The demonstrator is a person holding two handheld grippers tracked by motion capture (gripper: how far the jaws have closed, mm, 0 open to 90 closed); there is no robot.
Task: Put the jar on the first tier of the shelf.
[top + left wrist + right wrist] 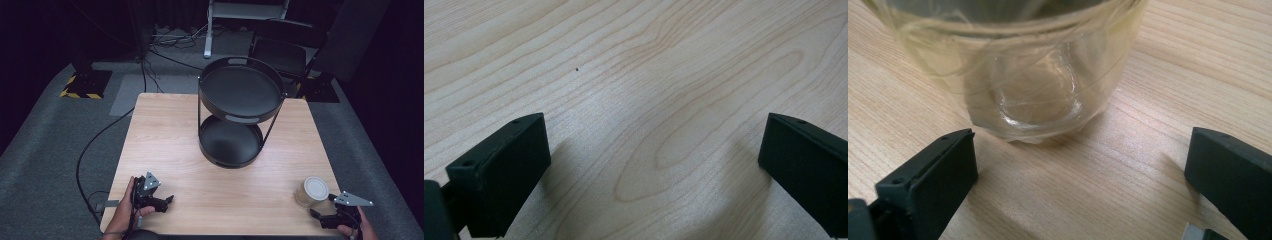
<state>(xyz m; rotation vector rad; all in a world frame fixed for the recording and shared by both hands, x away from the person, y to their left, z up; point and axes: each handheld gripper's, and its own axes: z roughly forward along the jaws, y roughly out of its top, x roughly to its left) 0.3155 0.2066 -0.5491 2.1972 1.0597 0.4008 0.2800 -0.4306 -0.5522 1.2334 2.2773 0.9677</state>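
On my left, the left gripper (167, 199) sits low over the near-left part of the wooden table (165, 135), held in the left hand (122, 212). Through its own camera I see the jaws spread wide, bare wood grain between them, nothing held.

Moving across to the middle: a black two-tier round tray stand (241, 111) rises at the far centre of the table, both tiers empty as far as I can see.

Now the right side. A clear glass jar (311, 192) stands upright near the near-right corner, long axis vertical, its pale metal lid (316, 188) facing up. Close up, the jar (1023, 65) has see-through walls with a yellowish tint, and its thick round base rests on the wood.

The right gripper (314, 214) is just beside the jar on its near side, jaws set wide apart, pointing at it, not touching it. The right hand (361, 228) holds it at the table edge.
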